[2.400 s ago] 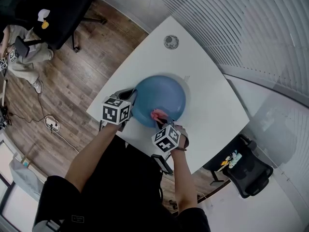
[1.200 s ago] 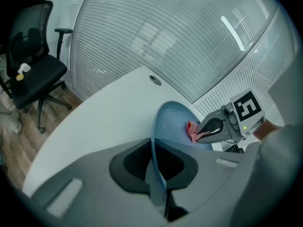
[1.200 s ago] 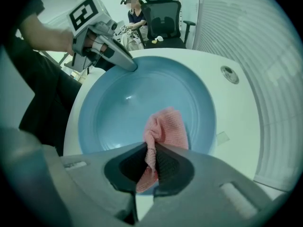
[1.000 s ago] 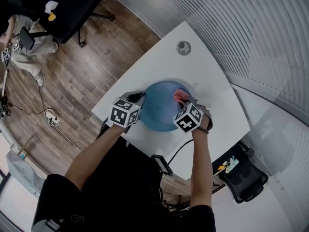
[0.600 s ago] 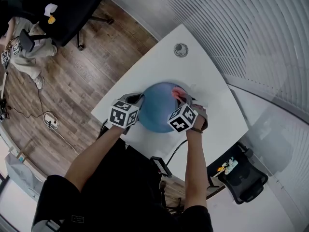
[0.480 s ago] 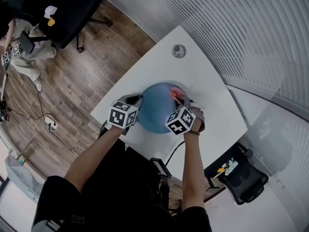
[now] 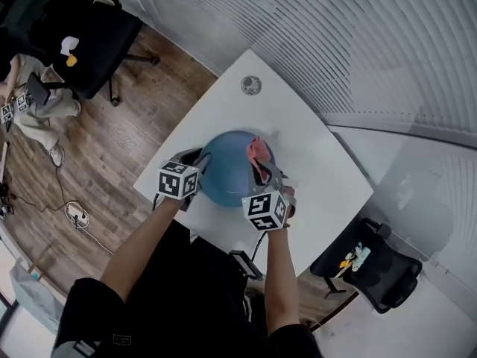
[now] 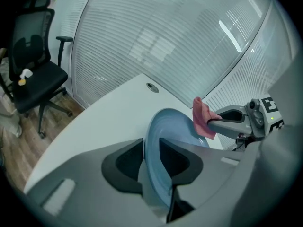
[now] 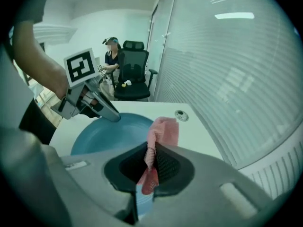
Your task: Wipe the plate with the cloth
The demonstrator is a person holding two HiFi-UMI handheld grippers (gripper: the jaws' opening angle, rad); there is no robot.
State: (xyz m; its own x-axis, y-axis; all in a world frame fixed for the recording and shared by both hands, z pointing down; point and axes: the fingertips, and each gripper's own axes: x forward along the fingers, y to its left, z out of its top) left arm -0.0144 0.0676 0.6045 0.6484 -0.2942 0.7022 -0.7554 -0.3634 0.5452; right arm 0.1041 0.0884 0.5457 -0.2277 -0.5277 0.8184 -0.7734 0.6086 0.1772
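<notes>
Clutching cloth (image 7: 258, 151), right gripper (image 7: 263, 173) blocks plate (image 7: 226, 167) rim.

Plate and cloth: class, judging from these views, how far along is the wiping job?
Done, apparently: the blue plate shows no smears. In hand: the right hand-held gripper pinches the pink cloth, which looks clear of the plate. The left hand-held gripper has just been opening its jaws, with the plate's rim between them. Left: probably only drawing back from the plate and setting the cloth down.

I read no text, number or brand anywhere; only black-white square code markers on cubes of left gripper (image 7: 200, 159), right gripper (image 7: 262, 170)
</notes>
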